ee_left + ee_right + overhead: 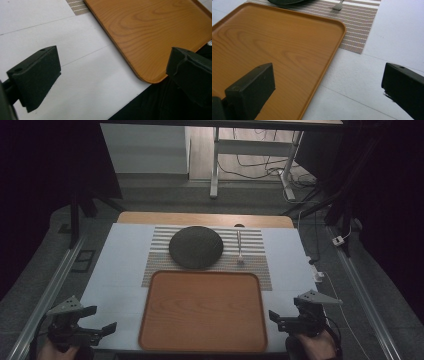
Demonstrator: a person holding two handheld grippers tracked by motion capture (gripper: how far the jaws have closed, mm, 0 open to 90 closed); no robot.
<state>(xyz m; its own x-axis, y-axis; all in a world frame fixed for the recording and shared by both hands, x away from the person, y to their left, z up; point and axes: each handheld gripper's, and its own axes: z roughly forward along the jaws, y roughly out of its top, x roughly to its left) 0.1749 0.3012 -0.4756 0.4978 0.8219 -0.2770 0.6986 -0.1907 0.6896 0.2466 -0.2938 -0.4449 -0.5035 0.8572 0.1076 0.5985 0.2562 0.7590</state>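
- The hands (57, 351) holding the two grippers are cut off by the high view's 6 o'clock edge.
- The wooden tray (160, 32) runs out past the 12 and 3 o'clock edges in the left gripper view.
- In the right gripper view the dark plate (284, 1) is clipped at 12 o'clock, leaving a sliver.
- The fork (337, 6) there loses its handle at 12 o'clock.
- A small dark thing (239, 225) at the mat's 12 o'clock edge is too small to tell.
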